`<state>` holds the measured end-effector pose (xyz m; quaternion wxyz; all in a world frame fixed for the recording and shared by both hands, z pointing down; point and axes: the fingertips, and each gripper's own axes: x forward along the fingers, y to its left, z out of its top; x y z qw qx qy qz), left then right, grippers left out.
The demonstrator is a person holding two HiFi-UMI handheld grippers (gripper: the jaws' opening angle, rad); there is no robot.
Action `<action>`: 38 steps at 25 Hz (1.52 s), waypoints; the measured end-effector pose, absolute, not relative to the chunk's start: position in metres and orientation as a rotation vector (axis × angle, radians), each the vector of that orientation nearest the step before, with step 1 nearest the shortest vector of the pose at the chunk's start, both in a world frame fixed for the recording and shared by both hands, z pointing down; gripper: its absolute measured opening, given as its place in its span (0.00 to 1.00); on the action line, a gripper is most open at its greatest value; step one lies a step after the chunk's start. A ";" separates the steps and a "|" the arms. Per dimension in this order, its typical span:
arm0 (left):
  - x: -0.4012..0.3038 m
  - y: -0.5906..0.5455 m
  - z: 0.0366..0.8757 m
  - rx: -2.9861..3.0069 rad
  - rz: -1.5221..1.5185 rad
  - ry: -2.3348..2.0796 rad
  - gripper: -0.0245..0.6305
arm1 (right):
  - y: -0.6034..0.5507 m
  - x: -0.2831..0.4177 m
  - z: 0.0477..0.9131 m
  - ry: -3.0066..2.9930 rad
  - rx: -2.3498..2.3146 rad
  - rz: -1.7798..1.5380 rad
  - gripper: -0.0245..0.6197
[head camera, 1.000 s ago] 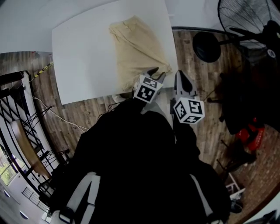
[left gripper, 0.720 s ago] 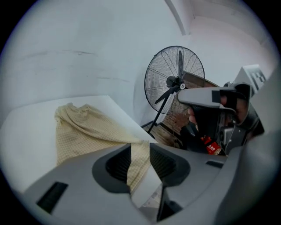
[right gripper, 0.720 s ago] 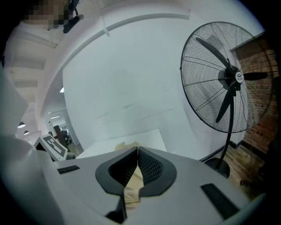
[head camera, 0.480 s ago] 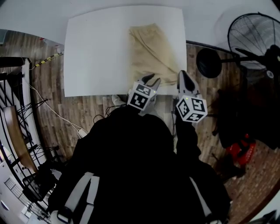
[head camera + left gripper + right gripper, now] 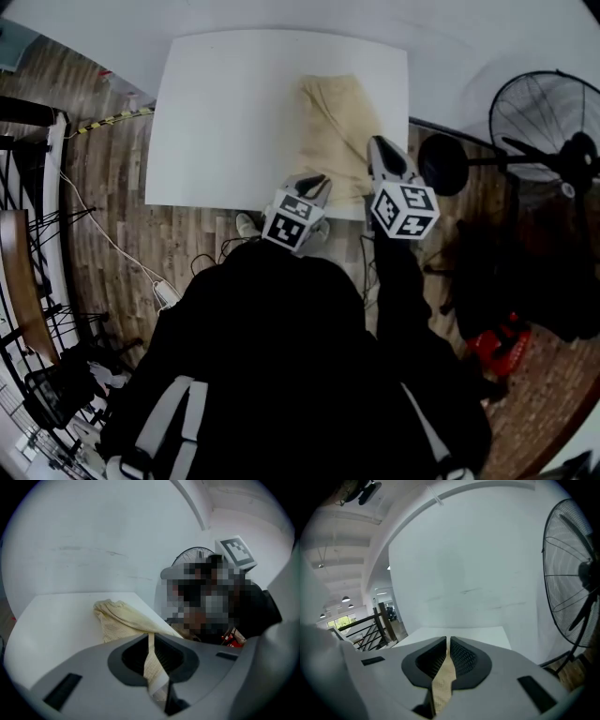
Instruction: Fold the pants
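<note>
The jaws of the left gripper (image 5: 151, 641) have just been closing and now pinch the near edge of the pants (image 5: 342, 122). The jaws of the right gripper (image 5: 446, 644) are clenched on that edge too. The rest lies on the worktop (image 5: 225, 112) ahead of both jaws, so the fold-over can likely begin.

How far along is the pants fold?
Done: pants lie as a narrow strip on the table, apparently halved lengthwise. In hand: right claw shut on the near end; left claw has just been closing on cloth there too. Left: folding that end over to the far end.
</note>
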<state>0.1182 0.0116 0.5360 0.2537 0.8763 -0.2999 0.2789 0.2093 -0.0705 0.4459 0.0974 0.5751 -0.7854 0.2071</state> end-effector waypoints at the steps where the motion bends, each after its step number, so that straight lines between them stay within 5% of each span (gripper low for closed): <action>1: 0.114 0.010 0.533 2.385 0.750 -0.828 0.09 | -0.076 0.204 0.444 -2.329 1.690 0.604 0.05; 21: 0.060 -0.023 0.485 2.391 0.571 -1.026 0.04 | -0.171 0.151 0.489 -2.283 1.475 0.617 0.05; 38: 0.055 -0.044 0.486 2.353 0.523 -1.107 0.04 | -0.239 0.160 0.565 -2.162 1.328 0.662 0.17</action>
